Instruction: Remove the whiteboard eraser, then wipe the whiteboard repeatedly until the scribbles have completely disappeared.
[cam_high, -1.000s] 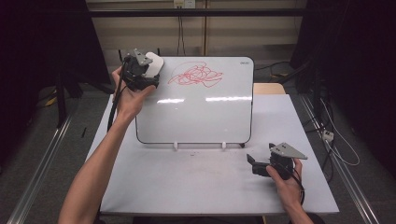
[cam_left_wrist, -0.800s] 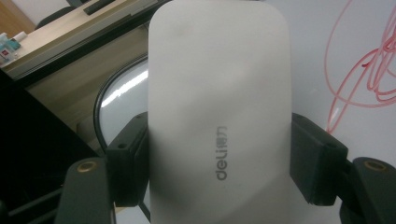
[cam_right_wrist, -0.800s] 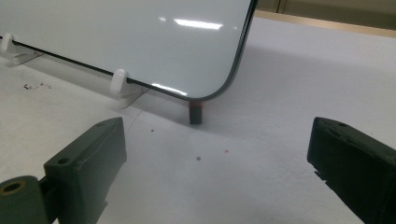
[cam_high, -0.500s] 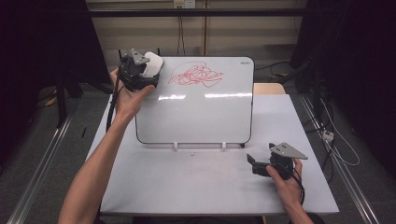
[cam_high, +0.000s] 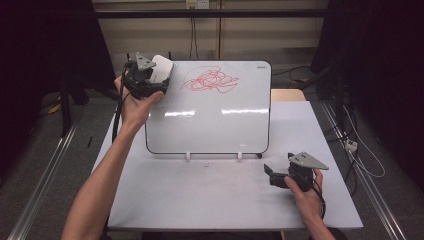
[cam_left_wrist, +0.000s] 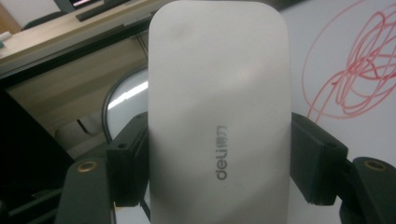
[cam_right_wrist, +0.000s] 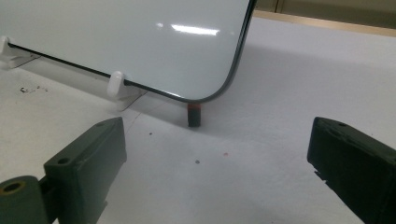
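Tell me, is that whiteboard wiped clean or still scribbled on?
Still scribbled on. The whiteboard carries a red scribble near its top; the left gripper holds a white eraser beside it, at the board's upper left corner.

High view above our side of the whiteboard (cam_high: 207, 107), looking down, left gripper view close at its top-left scribble (cam_left_wrist: 348, 70), right gripper view low near its bottom-right corner.

Reads "deli" in grey letters, with small unreadable characters beside it, on the white eraser (cam_left_wrist: 219, 116).
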